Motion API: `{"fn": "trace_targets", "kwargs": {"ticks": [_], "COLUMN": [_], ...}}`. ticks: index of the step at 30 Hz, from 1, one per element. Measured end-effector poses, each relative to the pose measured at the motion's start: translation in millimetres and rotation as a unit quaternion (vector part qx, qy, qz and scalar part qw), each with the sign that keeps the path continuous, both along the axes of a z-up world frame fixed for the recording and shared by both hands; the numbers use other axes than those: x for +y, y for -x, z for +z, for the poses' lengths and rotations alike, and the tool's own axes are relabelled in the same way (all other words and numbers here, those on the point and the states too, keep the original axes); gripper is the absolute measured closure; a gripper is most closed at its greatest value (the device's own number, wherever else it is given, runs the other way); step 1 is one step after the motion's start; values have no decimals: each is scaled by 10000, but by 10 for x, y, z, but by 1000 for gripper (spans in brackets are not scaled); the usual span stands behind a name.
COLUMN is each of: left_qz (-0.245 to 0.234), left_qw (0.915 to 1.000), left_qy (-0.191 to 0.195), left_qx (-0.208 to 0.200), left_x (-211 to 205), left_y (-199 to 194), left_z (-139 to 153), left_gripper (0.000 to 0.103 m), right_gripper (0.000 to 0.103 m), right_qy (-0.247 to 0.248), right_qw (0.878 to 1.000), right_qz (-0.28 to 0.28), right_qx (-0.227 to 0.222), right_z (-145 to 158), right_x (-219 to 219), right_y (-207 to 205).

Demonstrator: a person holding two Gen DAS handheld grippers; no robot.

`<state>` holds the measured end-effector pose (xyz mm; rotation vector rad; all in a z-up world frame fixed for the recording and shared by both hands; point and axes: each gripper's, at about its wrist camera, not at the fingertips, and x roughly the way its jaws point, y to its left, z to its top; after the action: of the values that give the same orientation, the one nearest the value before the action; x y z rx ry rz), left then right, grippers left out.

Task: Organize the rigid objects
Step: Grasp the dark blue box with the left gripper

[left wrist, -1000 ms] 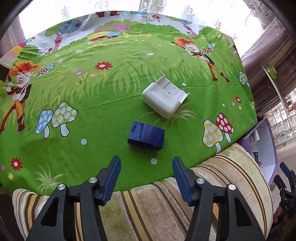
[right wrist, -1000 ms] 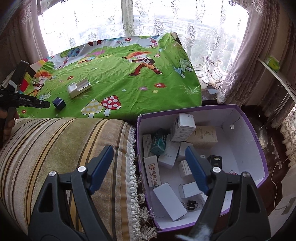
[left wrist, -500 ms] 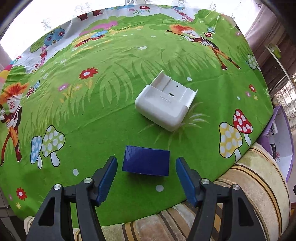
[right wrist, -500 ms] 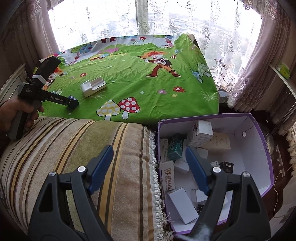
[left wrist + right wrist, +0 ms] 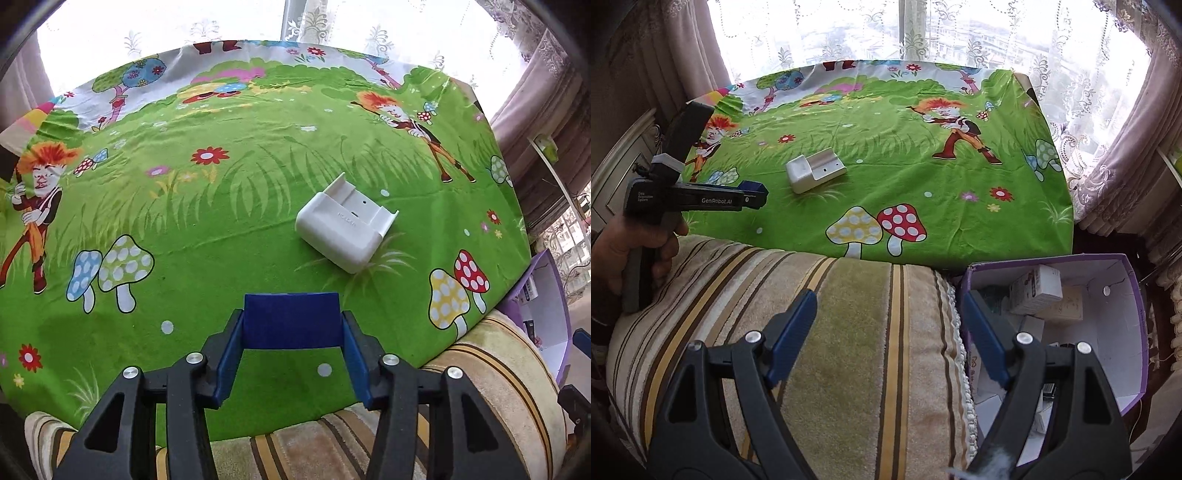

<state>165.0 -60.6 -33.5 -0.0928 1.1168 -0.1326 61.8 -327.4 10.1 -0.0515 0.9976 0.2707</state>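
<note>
The cloth [image 5: 229, 236] is thin printed fabric, matt and faintly creased, while the cushion [image 5: 849, 332] is a striped, short-piled plush with a rough nap and a corded white trim. The holder [image 5: 343, 229] looks like smooth white plastic with a soft sheen, the blue box [image 5: 291, 321] like matt card or plastic, which I cannot tell apart, and the bin [image 5: 1123, 332] is purple-skinned cardboard with a plain white matt inside holding paper cartons [image 5: 1034, 291]. Both the left gripper [image 5: 291, 354] and right gripper [image 5: 886, 339] are matt black plastic with bright metal rivets and blue pads [image 5: 792, 336] that look rubbery.
</note>
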Motion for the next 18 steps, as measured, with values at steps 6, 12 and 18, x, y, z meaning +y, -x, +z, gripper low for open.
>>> {"fn": "trace_targets", "kwargs": {"ticks": [6,12,18], "left_qz": [796,1290,1387], "left_qw": [9940,9849,9822], "left_qy": [621,809,727], "left_qx": [-423,-822,-1033], "left_x": [450,707,750], "left_y": [370,623,657], "left_z": [185,304,343], "left_gripper": [52,52,52], "right_gripper": [15,15,14], "right_qy": [-630,-1231,-1525], "right_qw": [9941,9742,9479], "right_qz": [-381,-1028,-1690], "right_qx": [792,1586,2229], "right_z": [-89,-272,-548], "right_x": [320,623,915], "right_y": [-526,-1085,-1524]}}
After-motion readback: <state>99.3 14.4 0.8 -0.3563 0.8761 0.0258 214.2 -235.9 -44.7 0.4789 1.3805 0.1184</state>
